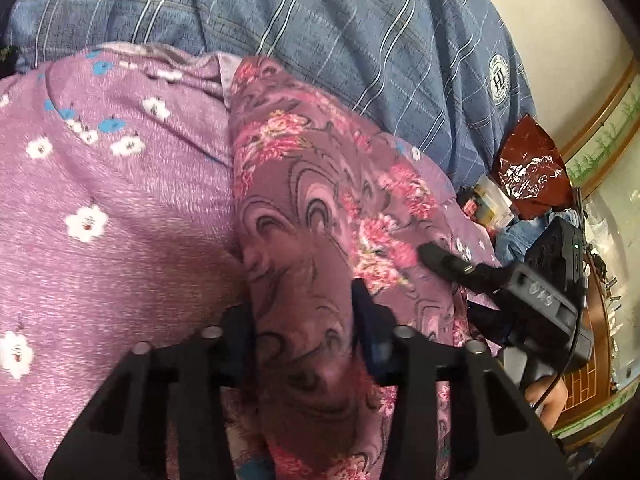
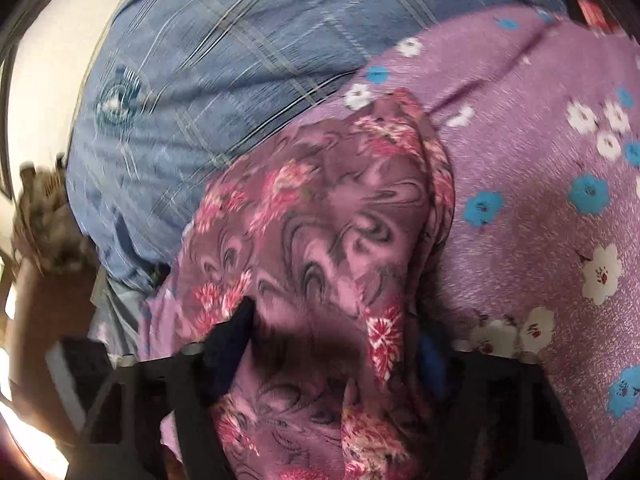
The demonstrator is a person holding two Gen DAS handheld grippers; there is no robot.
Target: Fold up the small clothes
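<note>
On the bed, a small garment in swirled mauve with pink flowers (image 1: 320,184) lies bunched over a lilac sheet printed with white and blue blossoms (image 1: 100,184), with a blue striped pillow (image 1: 320,20) behind it. The left hand-held gripper (image 1: 304,312) has a raised ridge of the garment filling the gap between its fingers, which stand narrow against it. The right hand-held gripper (image 2: 332,340) straddles another fold, half open; whether it pinches I cannot tell, as that view is blurred. To fold well, I judge each grip should take only the garment, not the sheet beneath. Then lift both ends level, draw the cloth taut to shake out the bunching, and lay it flat before creasing.
</note>
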